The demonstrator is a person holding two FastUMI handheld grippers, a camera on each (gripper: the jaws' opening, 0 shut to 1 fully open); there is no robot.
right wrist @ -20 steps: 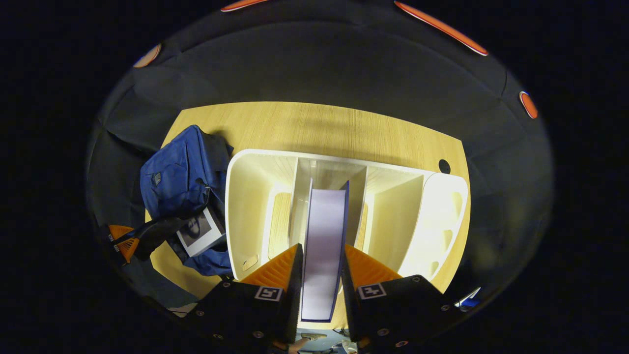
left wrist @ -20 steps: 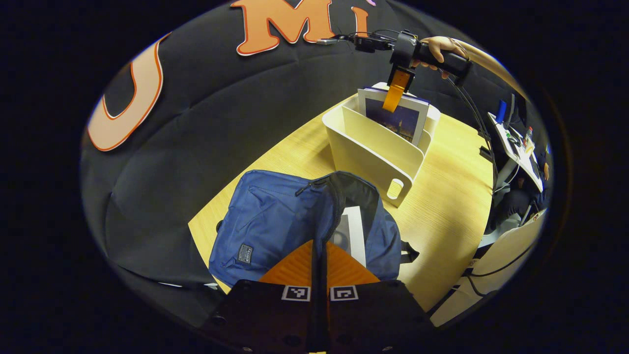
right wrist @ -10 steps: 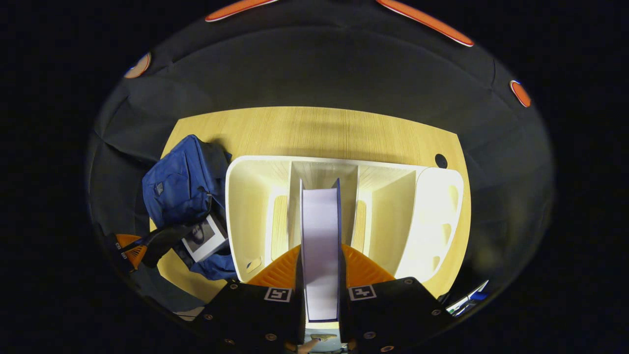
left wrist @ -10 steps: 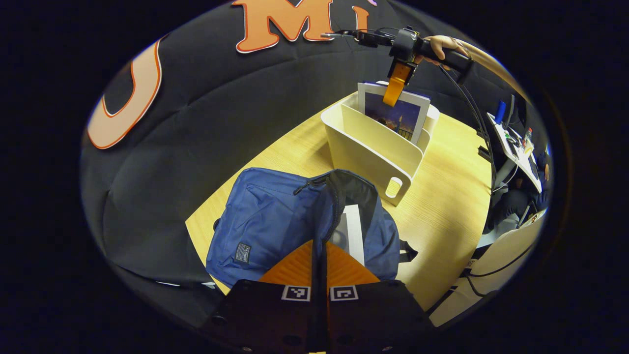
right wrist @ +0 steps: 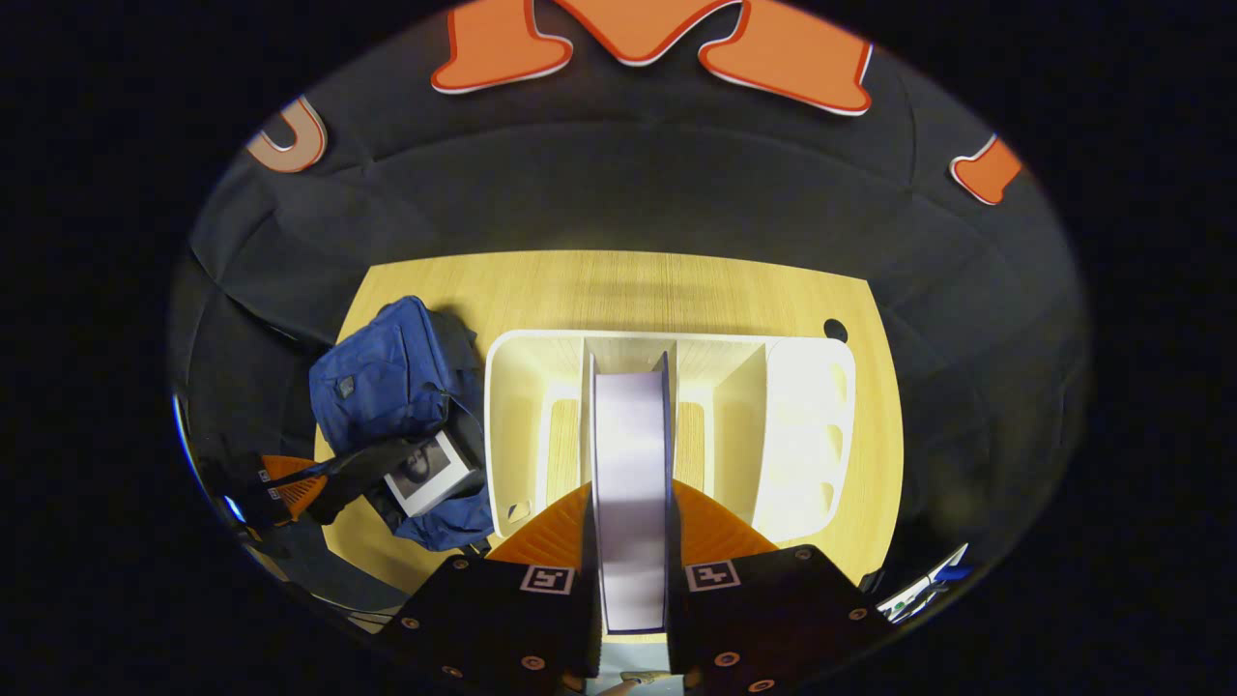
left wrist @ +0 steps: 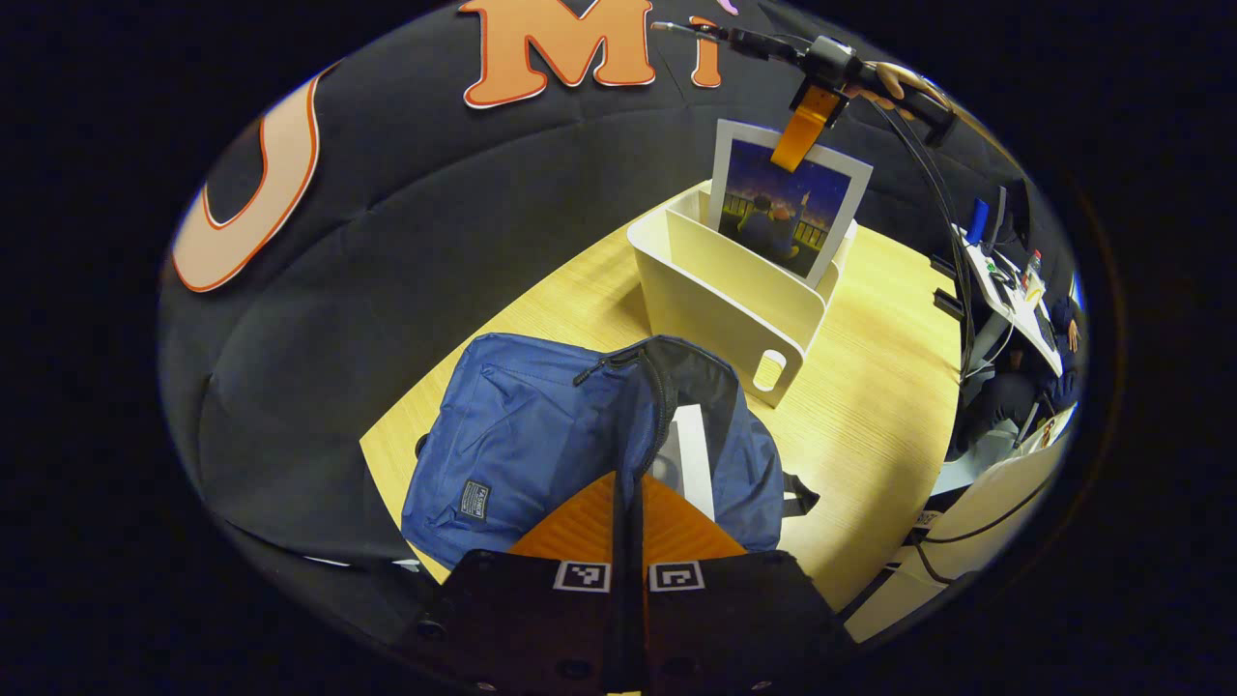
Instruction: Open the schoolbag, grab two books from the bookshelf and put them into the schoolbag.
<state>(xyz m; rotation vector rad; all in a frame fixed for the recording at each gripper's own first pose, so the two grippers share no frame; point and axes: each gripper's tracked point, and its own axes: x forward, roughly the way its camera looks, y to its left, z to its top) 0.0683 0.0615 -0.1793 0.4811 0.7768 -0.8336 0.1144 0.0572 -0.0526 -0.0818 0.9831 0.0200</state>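
A pale wooden tabletop with a light grain (left wrist: 870,387) fills the middle of the booth, with a small round dark hole (right wrist: 834,331) near its far right corner. Quilted black cloth (left wrist: 387,242) hangs as a wall behind it and drapes down past the table's left edge. Off to the right stands a cluttered white desk (left wrist: 1010,290) (items too small to tell).

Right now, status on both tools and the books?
Right tool shut on second book, partly raised from bookshelf. Left tool shut on schoolbag flap; first book inside. Nothing blocking.
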